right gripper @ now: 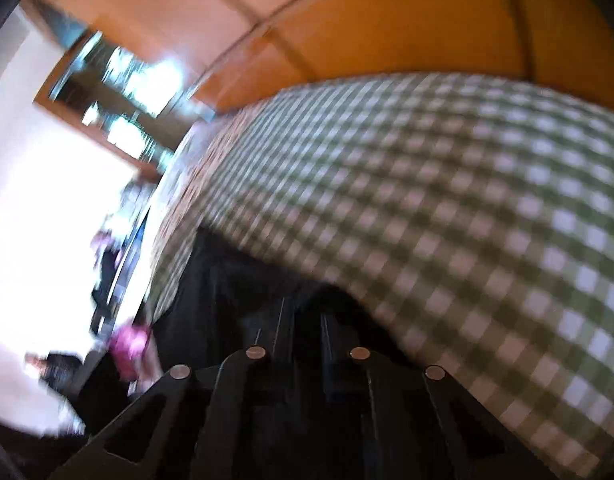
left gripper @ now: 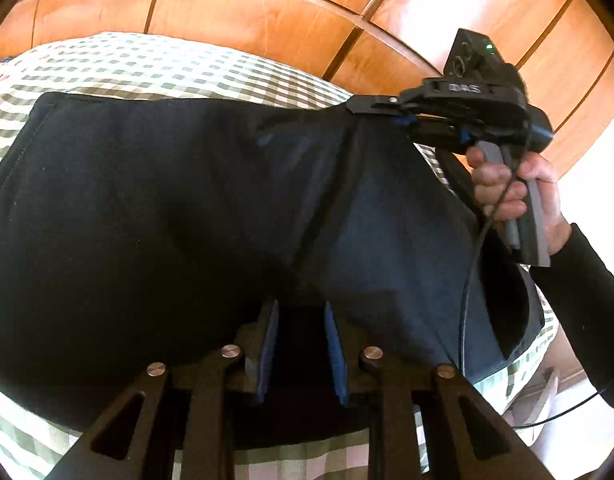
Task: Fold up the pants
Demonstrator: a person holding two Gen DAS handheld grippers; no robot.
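Dark navy pants (left gripper: 187, 208) lie spread over a green-and-white checked cloth. My left gripper (left gripper: 301, 312) is low at the near edge, its blue-padded fingers closed on a fold of the pants. My right gripper (left gripper: 357, 106) shows at the upper right of the left wrist view, pinching the far edge of the pants and lifting it. In the blurred right wrist view the same gripper (right gripper: 303, 312) is shut on dark pants fabric (right gripper: 227, 280).
The checked cloth (left gripper: 147, 64) covers the surface, and it also shows in the right wrist view (right gripper: 467, 200). Wooden panelled wall (left gripper: 267, 8) stands behind. A cable (left gripper: 471, 264) hangs from the right gripper. Bright room clutter (right gripper: 123, 344) lies at the left, blurred.
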